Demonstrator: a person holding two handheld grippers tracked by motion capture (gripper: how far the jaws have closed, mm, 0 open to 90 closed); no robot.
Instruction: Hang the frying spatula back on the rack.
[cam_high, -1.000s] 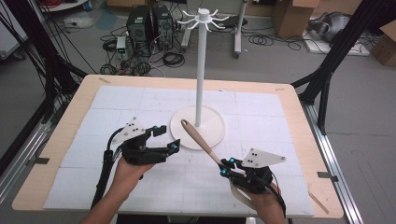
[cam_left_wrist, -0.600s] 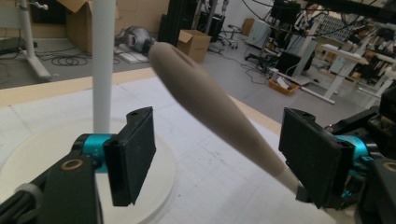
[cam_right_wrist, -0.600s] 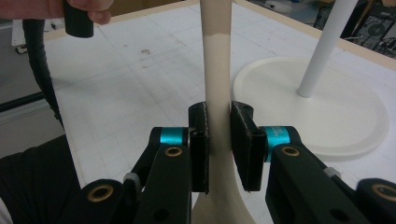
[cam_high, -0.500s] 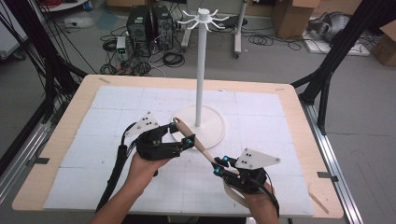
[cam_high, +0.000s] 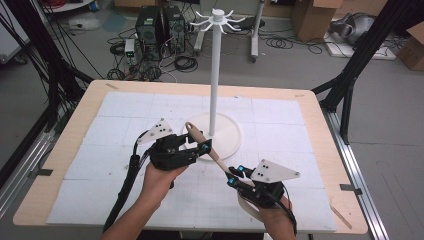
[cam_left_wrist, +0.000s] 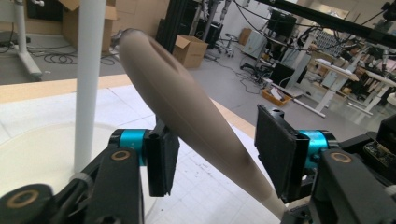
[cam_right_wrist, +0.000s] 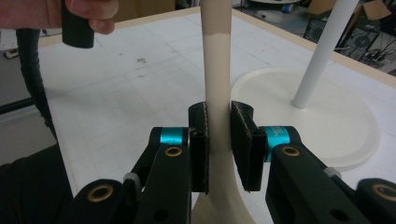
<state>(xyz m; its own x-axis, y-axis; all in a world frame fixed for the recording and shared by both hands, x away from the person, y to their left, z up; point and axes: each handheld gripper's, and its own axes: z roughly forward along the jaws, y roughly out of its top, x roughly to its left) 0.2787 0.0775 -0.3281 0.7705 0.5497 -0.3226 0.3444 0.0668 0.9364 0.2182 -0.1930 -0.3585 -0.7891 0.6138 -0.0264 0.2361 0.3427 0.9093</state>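
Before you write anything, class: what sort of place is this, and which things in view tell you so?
Most likely a research lab or workshop, not a home. Computer towers and loose cables sit on the floor, cardboard boxes stand behind, and black frame struts flank the table.

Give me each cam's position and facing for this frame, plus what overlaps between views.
High view: above the person's side of the table, looking forward and down; both forearms, left gripper and right gripper show.
Left gripper view: rides the left gripper, looking along its open jaws at the wooden handle between them.
Right gripper view: rides the right gripper, shut on the handle; a hand shows top left.
Shared: all three show the handle and the white stand.
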